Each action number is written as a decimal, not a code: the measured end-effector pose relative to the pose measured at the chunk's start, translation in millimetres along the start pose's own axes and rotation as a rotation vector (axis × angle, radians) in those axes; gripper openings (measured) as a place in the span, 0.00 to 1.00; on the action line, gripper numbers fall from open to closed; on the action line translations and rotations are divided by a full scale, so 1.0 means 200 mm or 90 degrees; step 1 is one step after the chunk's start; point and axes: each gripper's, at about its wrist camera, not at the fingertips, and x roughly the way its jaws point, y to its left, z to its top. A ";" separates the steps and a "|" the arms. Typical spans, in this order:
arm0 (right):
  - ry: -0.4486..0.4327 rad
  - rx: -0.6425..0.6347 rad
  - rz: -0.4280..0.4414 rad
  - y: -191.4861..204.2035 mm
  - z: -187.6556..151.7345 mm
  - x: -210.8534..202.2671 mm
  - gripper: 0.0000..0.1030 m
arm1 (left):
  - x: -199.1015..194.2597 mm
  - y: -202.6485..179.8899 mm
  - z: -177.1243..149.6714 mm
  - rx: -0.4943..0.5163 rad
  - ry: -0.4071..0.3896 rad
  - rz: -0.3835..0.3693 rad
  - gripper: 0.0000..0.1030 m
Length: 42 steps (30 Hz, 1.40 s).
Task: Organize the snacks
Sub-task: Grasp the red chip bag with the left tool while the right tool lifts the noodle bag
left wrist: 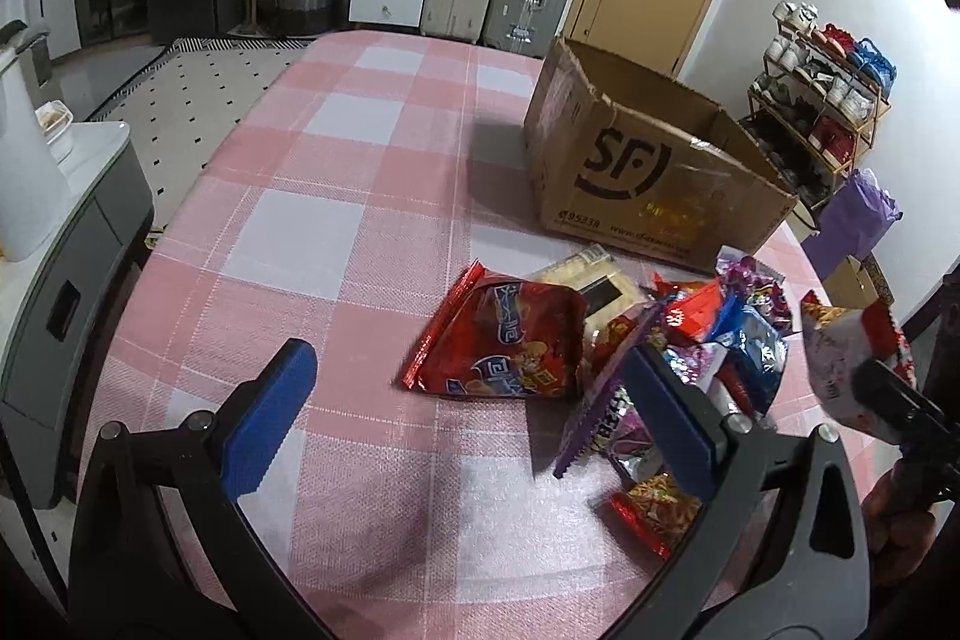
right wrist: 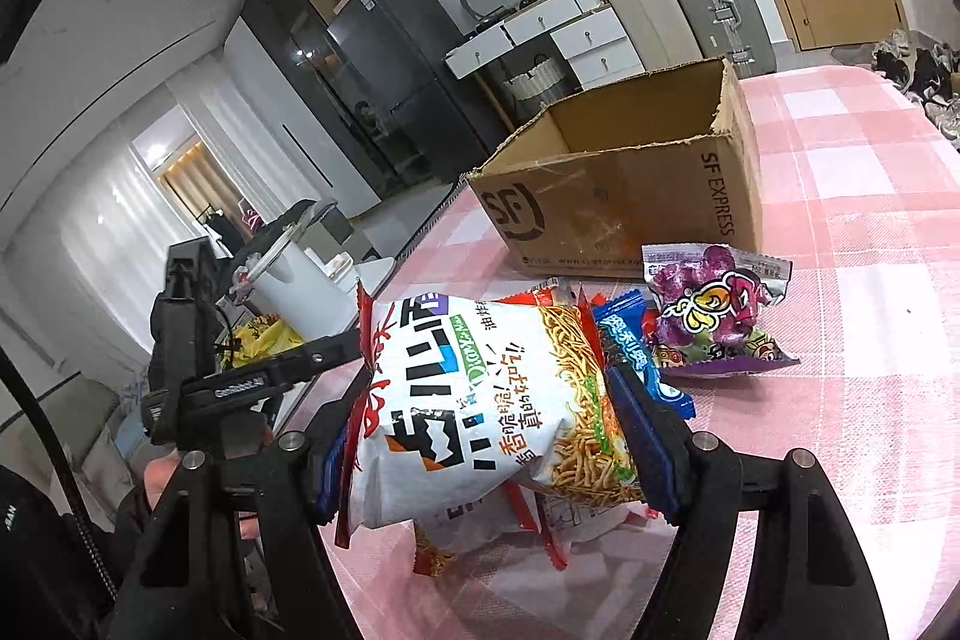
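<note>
White and red foil, the noodle snack packet (right wrist: 480,412) sits crosswise in the right claw (right wrist: 489,436), pinched between the blue pads (right wrist: 645,436) at its two short ends, so its long axis runs from pad to pad. It hangs clear of the pink checked worktop (right wrist: 852,232), above the remaining snacks. The open cardboard box (right wrist: 624,196) lies straight ahead of this claw and a little to the right, its open top facing up, with the purple snack bag (right wrist: 717,307) and a blue packet (right wrist: 630,334) between it and the claw. By my reading, the next move is a forward carry over the near wall of the box. The left claw (left wrist: 468,412) is spread and pinches nothing, hovering over the red chip bag (left wrist: 504,340) beside the pile (left wrist: 720,340). The right hand, already loaded, is the nearer to the box.
</note>
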 end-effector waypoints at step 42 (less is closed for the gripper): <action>0.014 0.032 -0.005 -0.12 0.00 0.04 0.73 | 0.40 0.04 0.07 -0.004 0.068 -0.050 0.47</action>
